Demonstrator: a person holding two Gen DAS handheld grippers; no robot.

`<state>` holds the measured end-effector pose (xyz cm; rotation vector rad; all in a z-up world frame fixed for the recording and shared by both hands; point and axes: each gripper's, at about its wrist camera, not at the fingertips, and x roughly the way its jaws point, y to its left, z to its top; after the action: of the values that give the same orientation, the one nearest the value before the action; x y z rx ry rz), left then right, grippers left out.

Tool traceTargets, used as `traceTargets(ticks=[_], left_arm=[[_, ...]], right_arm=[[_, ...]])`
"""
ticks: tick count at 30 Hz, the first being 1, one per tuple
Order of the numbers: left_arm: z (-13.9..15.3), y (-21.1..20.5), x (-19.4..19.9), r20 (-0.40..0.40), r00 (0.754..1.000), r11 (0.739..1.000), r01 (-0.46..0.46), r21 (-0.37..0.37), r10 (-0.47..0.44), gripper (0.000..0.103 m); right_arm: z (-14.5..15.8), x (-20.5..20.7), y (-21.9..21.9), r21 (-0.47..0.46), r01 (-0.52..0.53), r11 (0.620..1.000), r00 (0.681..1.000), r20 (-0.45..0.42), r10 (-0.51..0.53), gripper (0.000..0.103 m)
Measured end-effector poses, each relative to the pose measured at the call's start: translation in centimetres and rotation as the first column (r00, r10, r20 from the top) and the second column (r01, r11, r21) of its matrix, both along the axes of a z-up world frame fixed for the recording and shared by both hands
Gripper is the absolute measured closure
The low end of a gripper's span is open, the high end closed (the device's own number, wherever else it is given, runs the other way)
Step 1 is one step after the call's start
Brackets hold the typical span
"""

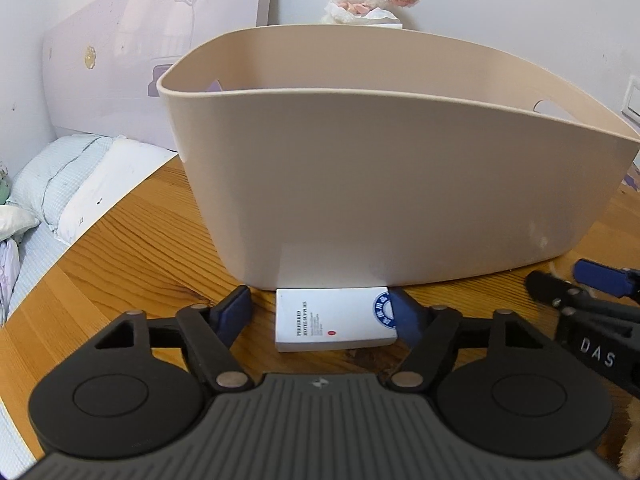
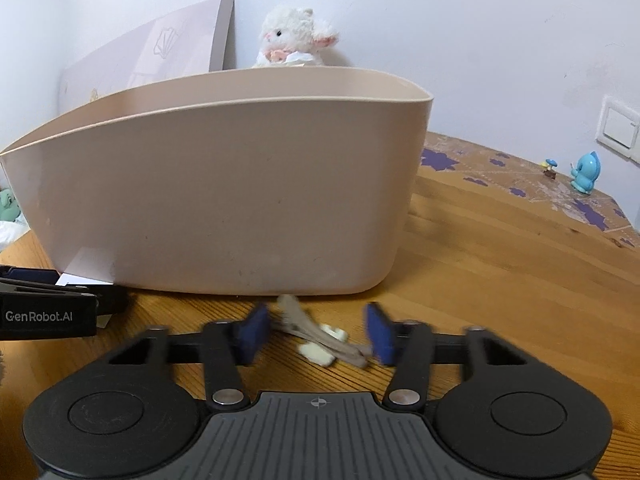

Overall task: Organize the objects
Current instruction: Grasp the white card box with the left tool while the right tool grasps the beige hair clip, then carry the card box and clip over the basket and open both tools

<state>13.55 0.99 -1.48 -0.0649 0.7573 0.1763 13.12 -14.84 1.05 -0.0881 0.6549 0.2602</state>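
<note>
Left wrist: white box [image 1: 335,319] lies between spread left tongs [image 1: 320,314].

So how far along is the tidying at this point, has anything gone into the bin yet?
Done: nothing I can confirm; the beige plastic bin's interior is hidden from both views. In hand: nothing gripped. The left tool is open around the flat white printed box on the wooden table; the right tool is open around a small beige-and-cream clip-like item, blurred. Left: grasp both and drop them in.
</note>
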Motion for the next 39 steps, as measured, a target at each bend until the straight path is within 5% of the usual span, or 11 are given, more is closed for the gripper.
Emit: traceTargets(ticks=[3, 10, 22, 39], left_arm=[[0.1, 0.0, 0.0, 0.007, 1.000, 1.000, -0.005, 0.003, 0.005, 0.043], [0.0, -0.6, -0.8, 0.007, 0.998, 0.998, 0.063, -0.008, -0.063, 0.043], [2.2, -1.3, -3.7, 0.066, 0.993, 0.995, 0.098, 0.014, -0.099, 0.043], [11.0, -1.5, -6.3, 0.266, 0.949, 0.982, 0.140, 0.129, -0.170, 0.043]], right_arm=[[0.0, -0.3, -0.1, -0.004, -0.008, 1.000, 1.000, 0.007, 0.008, 0.085], [0.2, -1.2, -0.6, -0.005, -0.013, 1.000, 1.000, 0.010, 0.013, 0.094], [2.4, -4.5, -2.4, 0.041, -0.004, 0.999, 1.000, 0.026, 0.003, 0.094], [13.8, -7.8, -1.6, 0.042, -0.061, 0.997, 0.947, 0.318, 0.044, 0.094]])
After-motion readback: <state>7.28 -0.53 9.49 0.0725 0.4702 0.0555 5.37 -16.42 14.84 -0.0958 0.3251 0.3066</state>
